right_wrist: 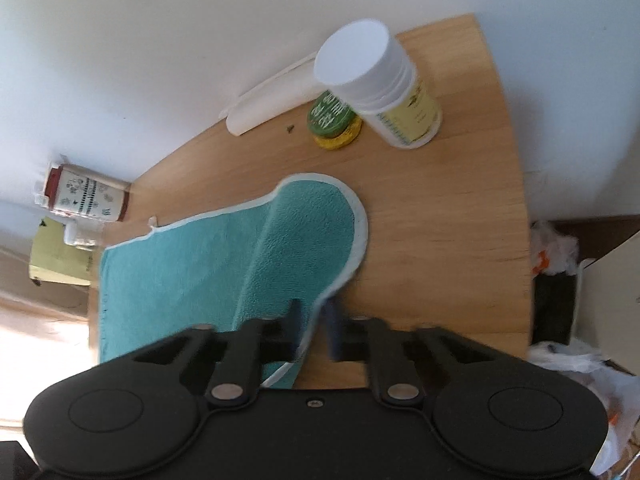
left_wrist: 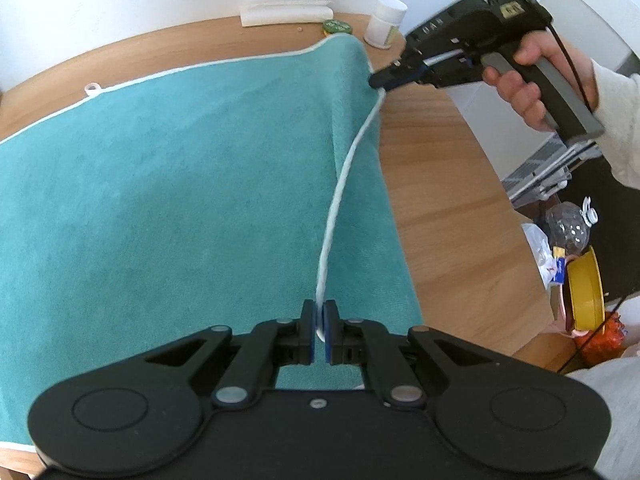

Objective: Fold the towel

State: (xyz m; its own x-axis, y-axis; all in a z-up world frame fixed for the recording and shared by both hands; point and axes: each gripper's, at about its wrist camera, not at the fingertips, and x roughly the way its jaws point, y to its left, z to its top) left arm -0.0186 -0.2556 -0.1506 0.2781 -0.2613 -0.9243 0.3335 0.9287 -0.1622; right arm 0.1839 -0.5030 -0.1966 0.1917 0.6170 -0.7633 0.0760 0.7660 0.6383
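A teal towel (left_wrist: 180, 180) with a white trim lies spread on the wooden table (left_wrist: 452, 200). My left gripper (left_wrist: 319, 320) is shut on the trim of its right edge, near me. That edge is lifted and runs taut up to the towel's far right corner, where my right gripper (left_wrist: 378, 81) pinches it, held by a hand (left_wrist: 532, 76). In the right wrist view the towel (right_wrist: 240, 248) has a raised, rounded corner. Its trim passes between the blurred fingers of the right gripper (right_wrist: 314, 320).
A white pill bottle (right_wrist: 384, 92), a green-lidded tin (right_wrist: 330, 116) and a white folded item (right_wrist: 272, 96) stand behind the towel by the wall. The table edge (left_wrist: 516, 216) curves at the right. Below it are a plastic bottle (left_wrist: 568, 228) and a yellow roll (left_wrist: 586, 292).
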